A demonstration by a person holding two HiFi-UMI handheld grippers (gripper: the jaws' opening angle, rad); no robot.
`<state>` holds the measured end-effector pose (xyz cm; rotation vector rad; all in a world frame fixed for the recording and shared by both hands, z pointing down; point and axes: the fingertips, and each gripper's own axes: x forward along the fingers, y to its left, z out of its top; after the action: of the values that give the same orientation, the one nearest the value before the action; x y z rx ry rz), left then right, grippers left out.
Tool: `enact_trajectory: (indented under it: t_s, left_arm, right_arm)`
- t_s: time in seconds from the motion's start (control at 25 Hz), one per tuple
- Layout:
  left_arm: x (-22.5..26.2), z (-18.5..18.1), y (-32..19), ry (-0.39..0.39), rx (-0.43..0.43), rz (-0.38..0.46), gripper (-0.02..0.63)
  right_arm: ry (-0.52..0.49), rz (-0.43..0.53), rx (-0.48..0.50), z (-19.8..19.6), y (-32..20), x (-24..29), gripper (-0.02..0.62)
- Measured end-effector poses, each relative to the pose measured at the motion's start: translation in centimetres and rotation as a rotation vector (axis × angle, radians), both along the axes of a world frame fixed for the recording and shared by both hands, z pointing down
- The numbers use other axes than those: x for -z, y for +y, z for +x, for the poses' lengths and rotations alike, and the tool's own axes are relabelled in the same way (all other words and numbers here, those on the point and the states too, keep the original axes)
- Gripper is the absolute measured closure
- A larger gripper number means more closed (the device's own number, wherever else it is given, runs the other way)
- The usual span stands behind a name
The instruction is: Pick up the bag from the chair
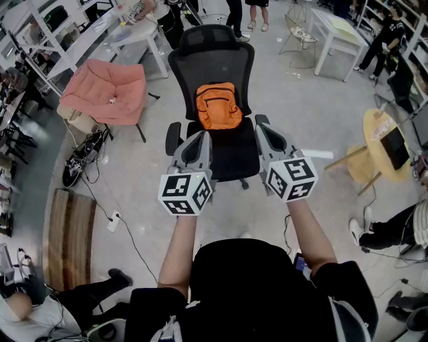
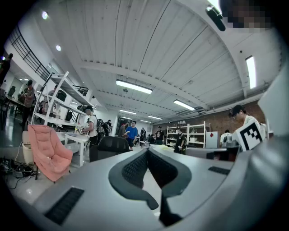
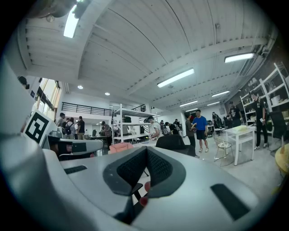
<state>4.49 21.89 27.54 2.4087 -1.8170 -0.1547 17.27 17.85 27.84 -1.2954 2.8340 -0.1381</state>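
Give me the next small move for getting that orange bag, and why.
Probably ease both tools forward, opening them: the orange bag sits untouched on the chair, while the left tool and right tool are shut, empty and short of it.

hidden: chair (image 1: 211, 60) seat edges (behind left tool (image 1: 198, 137), right tool (image 1: 263, 125)) | cut off: standing people (image 1: 235, 15) at top edge

Head view is looking steeply down onto chair (image 1: 212, 67); both gripper views are pointing forward and upward, sharing its backrest.
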Motion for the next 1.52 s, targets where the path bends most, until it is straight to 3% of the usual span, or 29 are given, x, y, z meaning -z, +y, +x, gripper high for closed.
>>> enact_trajectory:
  t_s: [0.92,1.52]
  left_arm:
    - [-2.4,0.0,-0.9,0.021,0.025,-0.03,0.595]
    - [-3.3,-4.7,-10.7,0.04,-0.013,-0.061,0.595]
  right_arm:
    - [-0.059,-0.074,0.034,0.6,-1.5,-2.7,0.595]
    - [-0.046,-0.092,0.0,-3.9,-10.5,-3.1,0.595]
